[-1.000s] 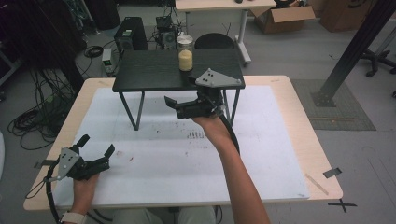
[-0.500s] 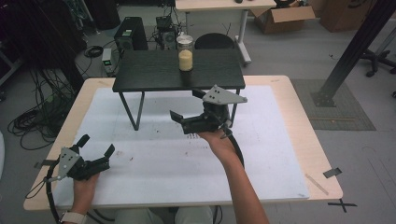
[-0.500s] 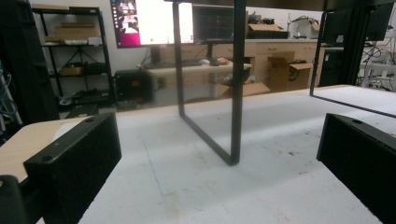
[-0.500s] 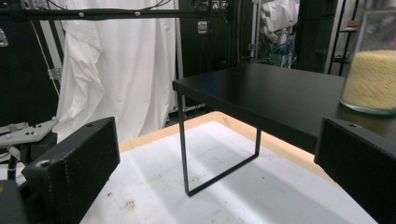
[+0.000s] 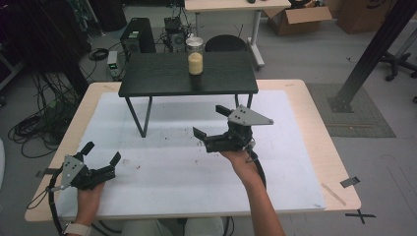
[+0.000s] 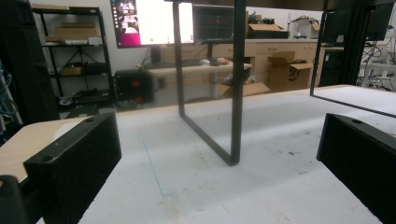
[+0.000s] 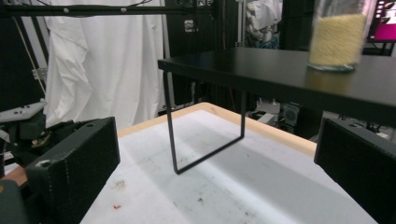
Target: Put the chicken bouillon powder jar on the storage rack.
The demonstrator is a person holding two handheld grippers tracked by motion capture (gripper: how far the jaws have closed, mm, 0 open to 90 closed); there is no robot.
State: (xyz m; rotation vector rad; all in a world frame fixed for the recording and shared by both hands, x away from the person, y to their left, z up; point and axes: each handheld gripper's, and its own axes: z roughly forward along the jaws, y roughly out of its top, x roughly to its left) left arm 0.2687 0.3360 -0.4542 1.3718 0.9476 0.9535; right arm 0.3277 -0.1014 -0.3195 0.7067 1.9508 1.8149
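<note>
Jar (image 5: 195,56) of yellow grains at 12 o'clock on the black stand (image 5: 162,81); no writing legible; left tool (image 5: 102,155) at 8 o'clock on the table (image 5: 295,147), jaws wide, empty; right tool (image 5: 210,123) at centre, raised, wide, empty.

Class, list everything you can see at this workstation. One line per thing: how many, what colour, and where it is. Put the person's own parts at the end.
Wooden table: one, light wood, under everything.
White sheet: one, white with small reddish specks, covering most of the wooden table.
Small black table: one, black top on thin black legs, at the far side of the sheet.
Glass jar: one, clear with a pale lid, part full of yellow grains, upright on the small black table.
Left hand-held gripper: one, black, open, near left corner of the sheet.
Right hand-held gripper: one, black with a grey plate, open, held above mid-sheet.
</note>
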